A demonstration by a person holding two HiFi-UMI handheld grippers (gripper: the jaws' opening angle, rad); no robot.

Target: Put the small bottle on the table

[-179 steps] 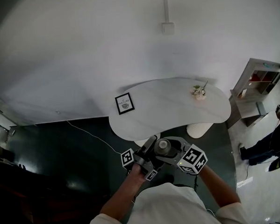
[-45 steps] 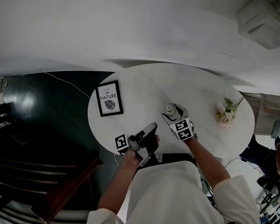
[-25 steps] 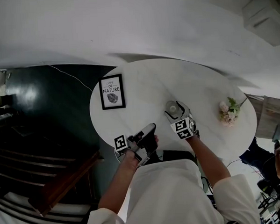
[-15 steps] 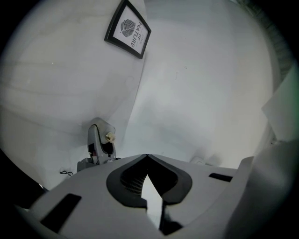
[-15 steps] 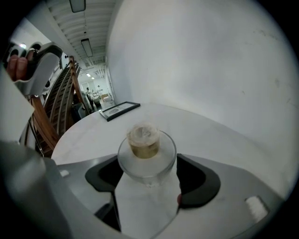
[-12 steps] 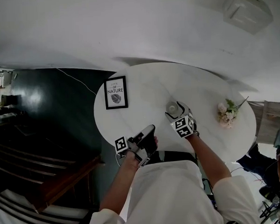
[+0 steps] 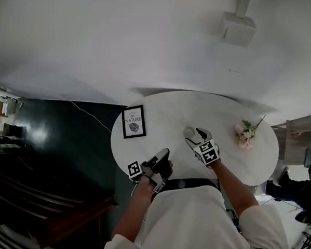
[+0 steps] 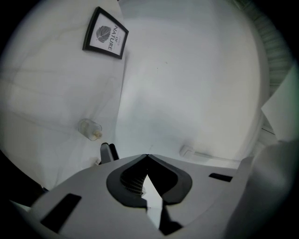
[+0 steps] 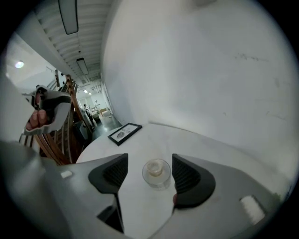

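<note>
The right hand-held gripper [image 9: 149, 176] is released: its two jaws are spread, and one small clear bottle [image 9: 156, 172] stands upright on the white table [image 9: 201, 144] between them, appearing clear of both pads. The left hand-held gripper [image 8: 147, 156] is clenched, its jaw tips meeting with nothing between them, and it is held by the near table edge. Further out, the table carries one black-framed print [image 7: 133, 121] lettered "NATURE" with a leaf motif, and one small bunch of pink flowers [image 7: 244, 134].
</note>
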